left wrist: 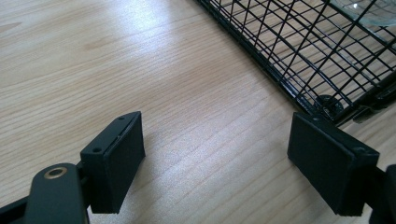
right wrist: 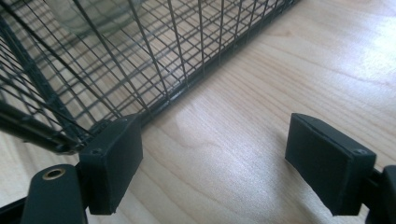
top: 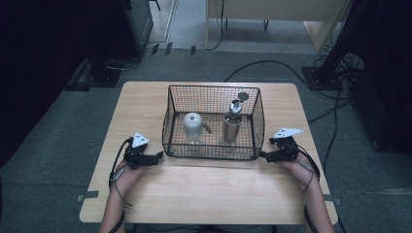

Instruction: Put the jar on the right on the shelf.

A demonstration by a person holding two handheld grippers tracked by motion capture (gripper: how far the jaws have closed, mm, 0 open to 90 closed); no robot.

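Presently: wire basket (top: 214, 145) at mid-surface (top: 145, 194), long axis running left to right, one near corner facing each gripper. Left gripper (top: 158, 156) and right gripper (top: 263, 155) equally near, jaws wide, holding nothing.

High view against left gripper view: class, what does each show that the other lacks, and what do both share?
The high view alone takes in the whole table, the metal bottle and pale dome-shaped thing standing in the basket, the grey floor, the forearms, and the right gripper by the basket's near right corner. The left gripper view alone shows the wood grain close up and the left gripper with its pads wide apart, nothing between them. Both share the wire basket, the wooden tabletop and the left gripper near the basket's near left corner.
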